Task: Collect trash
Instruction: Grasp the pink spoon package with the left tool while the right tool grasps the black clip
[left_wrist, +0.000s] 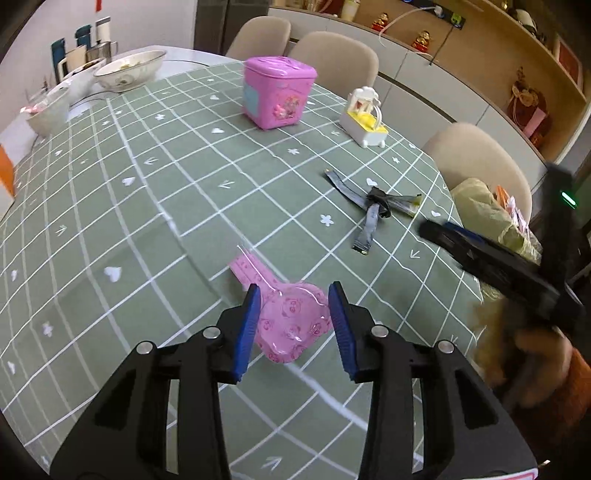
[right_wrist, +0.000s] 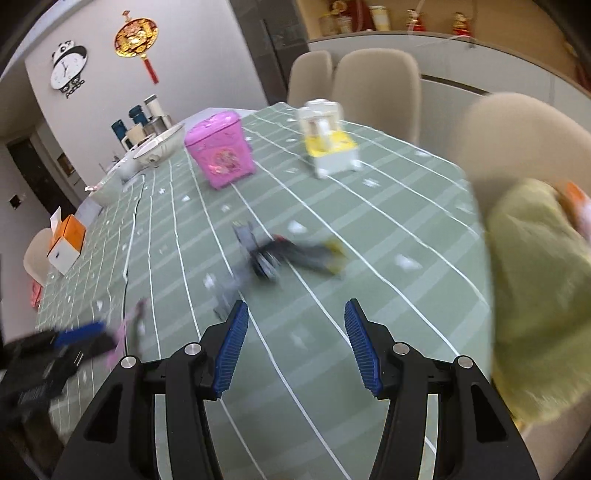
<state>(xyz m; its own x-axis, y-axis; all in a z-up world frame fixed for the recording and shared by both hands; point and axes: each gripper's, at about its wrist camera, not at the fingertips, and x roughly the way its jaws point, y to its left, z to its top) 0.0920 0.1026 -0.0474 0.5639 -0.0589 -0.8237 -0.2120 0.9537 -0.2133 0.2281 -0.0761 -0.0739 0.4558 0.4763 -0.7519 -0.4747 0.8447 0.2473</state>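
A pink plastic blister wrapper (left_wrist: 291, 325) lies on the green checked tablecloth (left_wrist: 147, 229), right between the open blue pads of my left gripper (left_wrist: 293, 301); the pads do not press it. A grey knotted wrapper strip (left_wrist: 373, 206) lies further right; it also shows blurred in the right wrist view (right_wrist: 269, 254). My right gripper (right_wrist: 295, 321) is open and empty above the cloth, short of the strip. It appears from the side in the left wrist view (left_wrist: 491, 258). A pink lidded bin (left_wrist: 277, 92) stands at the far side, also seen in the right wrist view (right_wrist: 221, 155).
A white and yellow toy holder (left_wrist: 365, 118) stands right of the bin. Bowls (left_wrist: 129, 70) and cups sit at the far left. A yellow-green bag (right_wrist: 535, 288) hangs at the right table edge. Beige chairs (left_wrist: 336, 55) ring the table. An orange box (right_wrist: 66, 240) sits left.
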